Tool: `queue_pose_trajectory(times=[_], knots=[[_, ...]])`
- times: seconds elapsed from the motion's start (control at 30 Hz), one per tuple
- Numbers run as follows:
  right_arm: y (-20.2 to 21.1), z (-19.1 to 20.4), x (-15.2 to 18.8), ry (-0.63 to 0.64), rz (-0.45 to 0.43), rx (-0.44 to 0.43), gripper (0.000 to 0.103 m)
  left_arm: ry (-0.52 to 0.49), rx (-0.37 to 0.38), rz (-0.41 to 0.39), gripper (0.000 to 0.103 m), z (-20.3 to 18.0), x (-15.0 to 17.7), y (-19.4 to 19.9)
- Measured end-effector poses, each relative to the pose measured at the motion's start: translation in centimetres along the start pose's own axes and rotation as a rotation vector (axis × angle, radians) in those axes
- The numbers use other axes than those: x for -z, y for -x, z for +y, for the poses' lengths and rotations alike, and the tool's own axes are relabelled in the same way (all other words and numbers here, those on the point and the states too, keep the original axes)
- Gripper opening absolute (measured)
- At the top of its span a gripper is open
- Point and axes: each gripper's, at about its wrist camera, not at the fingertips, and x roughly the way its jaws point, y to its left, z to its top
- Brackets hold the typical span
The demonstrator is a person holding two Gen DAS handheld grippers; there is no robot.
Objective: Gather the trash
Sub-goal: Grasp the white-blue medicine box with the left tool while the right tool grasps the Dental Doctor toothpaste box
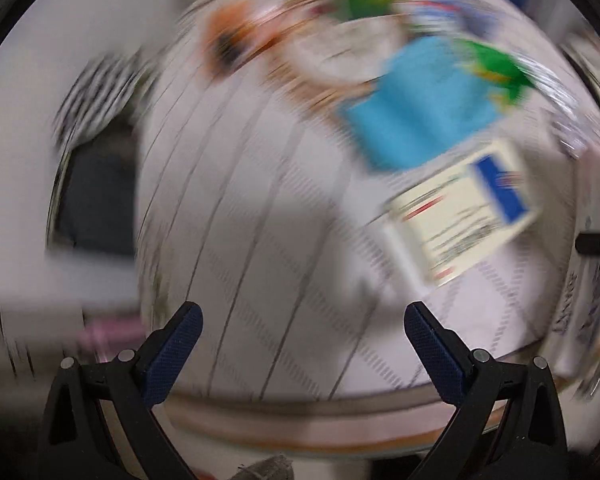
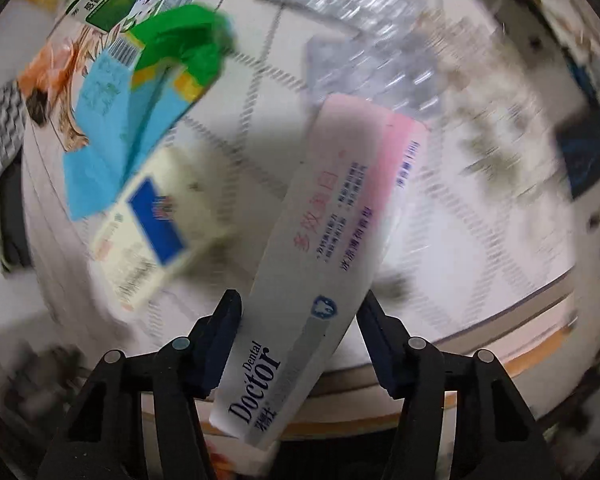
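My right gripper (image 2: 300,312) is shut on a long white and pink toothpaste box (image 2: 324,248), held above the table. Trash lies on the white checked tablecloth (image 2: 260,128): a cream box with a blue patch (image 2: 152,232), a blue and green carton (image 2: 140,112) and silver blister packs (image 2: 360,40). My left gripper (image 1: 302,320) is open and empty above the cloth (image 1: 260,220). In its blurred view the cream box (image 1: 460,212) and the blue carton (image 1: 420,100) lie ahead to the right.
Green and blue medicine boxes (image 2: 112,0) and an orange wrapper (image 2: 48,64) lie at the far left of the table. The table's front edge (image 2: 500,312) runs below my fingers. A round brown-rimmed plate (image 1: 340,56) lies at the far side.
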Motion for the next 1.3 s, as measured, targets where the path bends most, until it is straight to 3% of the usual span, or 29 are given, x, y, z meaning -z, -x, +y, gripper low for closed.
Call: queue_pose_trajectory(times=[0.1, 0.2, 0.27, 0.33, 0.4, 0.43, 0.5, 0.53, 0.6, 0.67, 0.7, 0.77, 0.83, 0.97, 1.07, 1.23, 1.3], knots=[[0.6, -1.9, -1.0, 0.064, 0.011, 0.068, 0.061, -0.25, 0.05, -0.024, 0.103, -4.3, -2.5, -0.2], [0.0, -3.6, -2.1, 0.067, 0.062, 0.077, 0.061, -0.464, 0.066, -0.011, 0.103, -8.3, -3.9, -1.3], [-0.2, -4.5, -2.7, 0.036, 0.079, 0.054, 0.065, -0.549, 0.068, 0.021, 0.103, -9.7, -4.4, -2.4], [-0.3, -4.8, -3.1, 0.021, 0.085, 0.05, 0.075, -0.604, 0.078, 0.051, 0.102, -10.7, -5.0, -3.5], [-0.1, -5.4, -2.8, 0.0, 0.082, 0.016, 0.075, -0.632, 0.097, 0.076, 0.101, -11.4, -5.1, -4.2], [0.3, -5.9, -2.3, -0.007, 0.086, 0.01, 0.075, -0.638, 0.106, 0.08, 0.092, -11.5, -5.1, -4.3], [0.3, -6.7, -1.3, -0.023, 0.087, 0.0, 0.075, -0.613, 0.163, 0.093, 0.079, -11.3, -5.2, -4.1], [0.6, -8.1, 0.5, -0.033, 0.082, -0.007, 0.075, -0.592, 0.178, 0.099, 0.079, -11.0, -5.3, -4.1], [0.4, -8.4, 1.0, -0.06, 0.074, -0.016, 0.076, -0.546, 0.187, 0.112, 0.078, -10.5, -4.9, -4.1], [0.1, -8.8, 2.3, -0.054, 0.052, -0.009, 0.075, -0.438, 0.18, 0.156, 0.078, -9.7, -4.2, -4.3], [-0.1, -8.5, 2.6, -0.046, 0.043, -0.006, 0.074, -0.348, 0.184, 0.194, 0.078, -9.0, -3.8, -4.4], [-0.2, -7.6, 4.2, -0.028, 0.033, -0.012, 0.057, -0.132, 0.218, 0.28, 0.078, -7.1, -2.7, -5.1], [-0.5, -6.9, 4.9, 0.016, 0.036, 0.01, 0.056, 0.101, 0.255, 0.341, 0.079, -4.7, -1.2, -5.5], [-0.6, -4.0, 6.5, 0.174, 0.063, 0.008, 0.056, 0.409, 0.367, 0.382, 0.08, -1.1, 1.3, -6.3], [-0.6, -1.5, 7.7, 0.283, 0.07, 0.042, 0.056, 0.416, 0.398, 0.377, 0.081, -0.4, 2.1, -6.5], [-1.9, 1.2, 7.7, 0.278, 0.056, 0.068, 0.061, 0.201, 0.277, 0.335, 0.081, -2.9, 2.0, -6.7], [-2.3, 1.4, 7.5, 0.27, 0.051, 0.088, 0.061, 0.188, 0.264, 0.305, 0.079, -3.1, 1.9, -6.6]])
